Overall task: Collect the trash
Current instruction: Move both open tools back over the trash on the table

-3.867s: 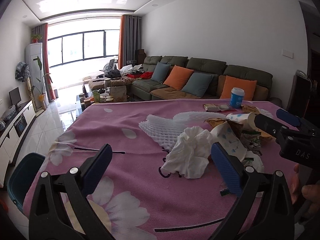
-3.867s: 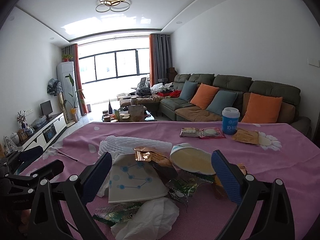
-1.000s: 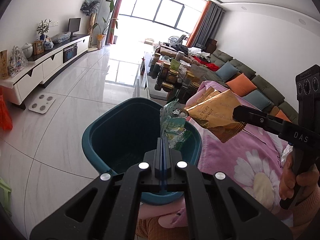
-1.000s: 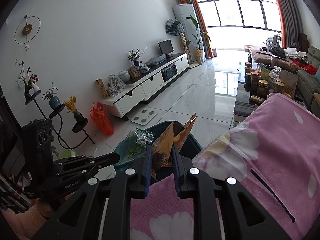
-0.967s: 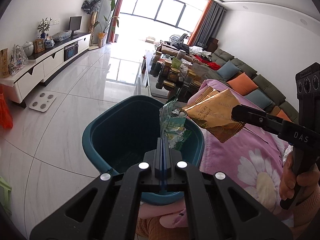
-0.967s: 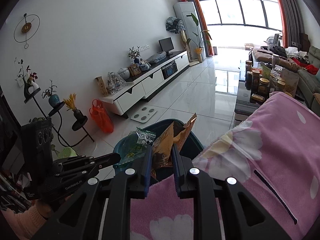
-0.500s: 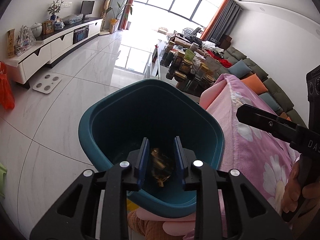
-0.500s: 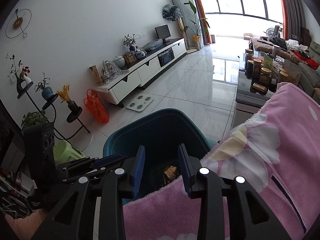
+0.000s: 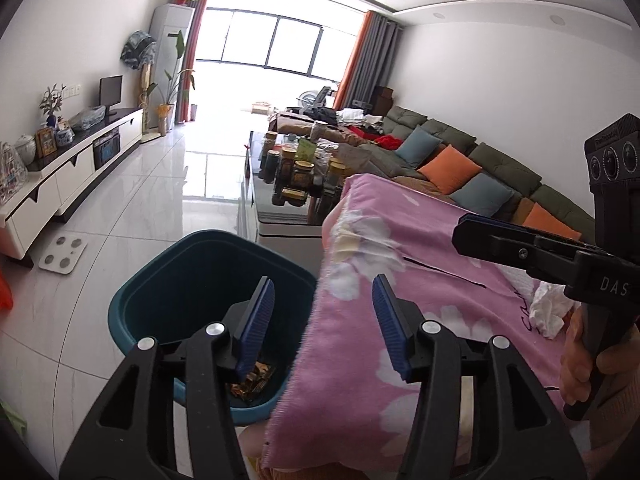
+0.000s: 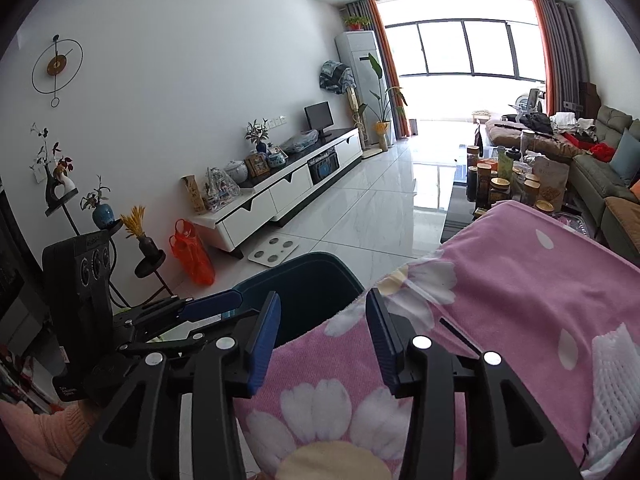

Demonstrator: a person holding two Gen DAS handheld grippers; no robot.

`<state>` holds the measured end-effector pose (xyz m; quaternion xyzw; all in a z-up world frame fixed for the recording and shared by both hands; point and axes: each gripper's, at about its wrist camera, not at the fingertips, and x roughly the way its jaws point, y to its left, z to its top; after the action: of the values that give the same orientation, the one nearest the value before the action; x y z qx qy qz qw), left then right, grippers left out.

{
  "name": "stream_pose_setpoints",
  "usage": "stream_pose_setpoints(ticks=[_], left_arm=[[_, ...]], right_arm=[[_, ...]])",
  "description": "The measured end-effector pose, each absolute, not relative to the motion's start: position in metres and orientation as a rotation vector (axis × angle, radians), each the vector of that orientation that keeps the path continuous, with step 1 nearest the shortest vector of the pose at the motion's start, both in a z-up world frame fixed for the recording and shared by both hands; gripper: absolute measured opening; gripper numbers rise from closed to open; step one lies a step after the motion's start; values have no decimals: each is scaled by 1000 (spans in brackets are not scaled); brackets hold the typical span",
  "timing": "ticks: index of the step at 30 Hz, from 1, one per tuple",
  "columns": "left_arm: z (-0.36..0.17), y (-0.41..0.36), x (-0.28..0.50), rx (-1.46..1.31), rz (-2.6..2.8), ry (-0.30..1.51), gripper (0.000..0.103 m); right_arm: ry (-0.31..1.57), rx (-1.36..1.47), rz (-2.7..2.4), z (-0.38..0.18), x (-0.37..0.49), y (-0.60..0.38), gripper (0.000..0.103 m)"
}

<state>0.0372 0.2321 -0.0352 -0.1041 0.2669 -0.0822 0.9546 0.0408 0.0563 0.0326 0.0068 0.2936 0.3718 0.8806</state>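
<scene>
A teal bin (image 9: 208, 280) stands on the floor against the table's corner, with gold wrappers (image 9: 252, 380) lying in its bottom. My left gripper (image 9: 324, 326) hovers over the bin's rim and the edge of the pink flowered tablecloth (image 9: 420, 280); its jaws are opening with nothing between them. My right gripper (image 10: 320, 340) is over the tablecloth (image 10: 520, 300) beside the bin (image 10: 308, 280), its jaws also opening and empty. Each gripper shows in the other's view: the right gripper (image 9: 480, 236) and the left gripper (image 10: 208, 306). A crumpled white tissue (image 9: 548, 312) and a white foam net (image 10: 616, 380) lie on the table.
A glass coffee table with several jars (image 9: 296, 176) stands beyond the bin, and a green sofa (image 9: 480, 168) runs along the right wall. A bathroom scale (image 9: 64, 254) lies on the tiled floor. An orange bag (image 10: 192, 256) leans by the white TV cabinet (image 10: 288, 196).
Both grippers let go of their wrappers, which dropped into the bin. Both sets of jaws went from shut to open, and both views swung up from the bin toward the table.
</scene>
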Motion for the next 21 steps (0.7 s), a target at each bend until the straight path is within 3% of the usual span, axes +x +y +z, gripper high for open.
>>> stream_pose_setpoints(ticks=[5,21], left_arm=[[-28,169,37,-164,-329,547,52],[-51,-29,4,-12,-884,661,52]], right_arm=[[550,18,659,41,15,2,49],[510,150,110,19,-52,-197,50]])
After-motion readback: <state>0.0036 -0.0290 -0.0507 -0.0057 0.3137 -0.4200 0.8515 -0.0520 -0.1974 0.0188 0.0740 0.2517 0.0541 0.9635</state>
